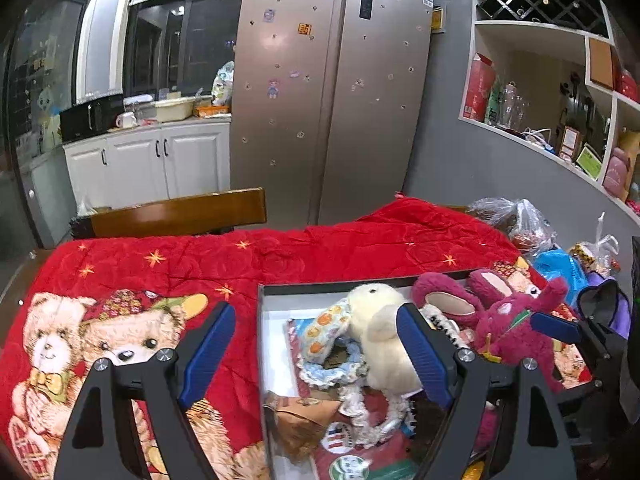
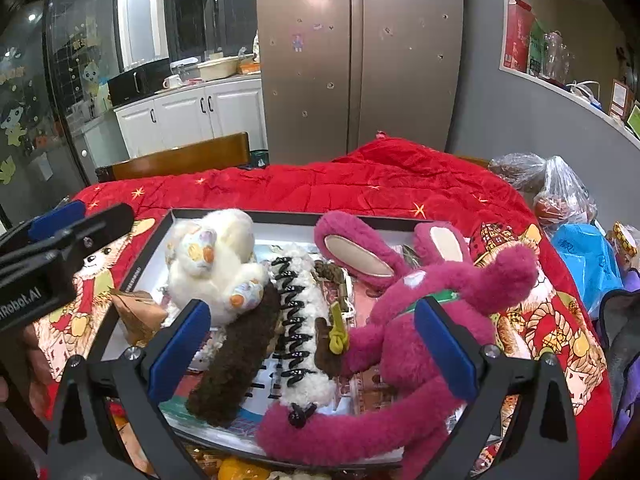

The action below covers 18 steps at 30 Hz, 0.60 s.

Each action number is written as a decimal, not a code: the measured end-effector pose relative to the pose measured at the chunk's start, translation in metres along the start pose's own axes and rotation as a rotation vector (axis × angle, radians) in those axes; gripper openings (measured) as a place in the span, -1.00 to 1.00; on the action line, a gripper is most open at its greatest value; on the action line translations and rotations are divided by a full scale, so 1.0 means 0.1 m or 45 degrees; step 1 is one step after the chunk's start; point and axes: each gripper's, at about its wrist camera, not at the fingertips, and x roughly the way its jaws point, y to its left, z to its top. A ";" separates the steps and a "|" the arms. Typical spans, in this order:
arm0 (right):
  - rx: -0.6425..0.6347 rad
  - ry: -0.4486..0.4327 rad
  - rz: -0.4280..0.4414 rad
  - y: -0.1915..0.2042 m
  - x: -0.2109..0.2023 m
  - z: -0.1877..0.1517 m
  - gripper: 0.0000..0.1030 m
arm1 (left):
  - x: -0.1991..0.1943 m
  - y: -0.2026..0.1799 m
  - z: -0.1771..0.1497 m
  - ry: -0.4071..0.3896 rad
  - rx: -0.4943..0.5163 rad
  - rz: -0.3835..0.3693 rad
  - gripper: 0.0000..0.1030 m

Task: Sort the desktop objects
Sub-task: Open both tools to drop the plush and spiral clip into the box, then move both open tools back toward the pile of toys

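A black-rimmed shallow box (image 1: 264,320) (image 2: 168,224) lies on a red quilt and holds soft toys and packets. A cream plush duck (image 1: 380,320) (image 2: 216,260) lies at its back. A magenta plush bear (image 1: 508,320) (image 2: 424,300) sprawls over the box's right side. A white and brown fuzzy strip with black clips (image 2: 296,328) lies in the middle. My left gripper (image 1: 316,340) is open above the box's left edge. My right gripper (image 2: 312,344) is open above the box, beside the bear. Both are empty.
The red teddy-print quilt (image 1: 160,272) (image 2: 400,184) covers the table. A wooden chair back (image 1: 180,212) stands behind it. Plastic bags (image 1: 520,224) (image 2: 560,192) and a blue bag (image 2: 592,256) crowd the right edge. A fridge (image 1: 332,80) and white cabinets stand beyond.
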 end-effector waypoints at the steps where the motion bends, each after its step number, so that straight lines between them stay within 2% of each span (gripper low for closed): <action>1: -0.004 -0.001 -0.002 0.00 0.00 0.00 1.00 | 0.01 -0.01 0.00 0.007 -0.007 -0.009 0.65; 5: 0.002 -0.003 0.002 0.00 -0.03 0.00 1.00 | 0.01 -0.04 0.00 0.016 -0.001 -0.006 0.65; 8: 0.003 -0.017 0.012 0.00 -0.11 0.03 1.00 | -0.07 -0.08 0.04 -0.013 0.026 0.014 0.65; 13: 0.000 -0.116 0.090 0.04 -0.52 0.14 1.00 | -0.32 -0.14 0.11 -0.083 0.066 0.045 0.65; 18: 0.028 -0.240 0.146 0.12 -1.05 0.18 1.00 | -0.81 -0.21 0.12 -0.170 0.097 0.084 0.65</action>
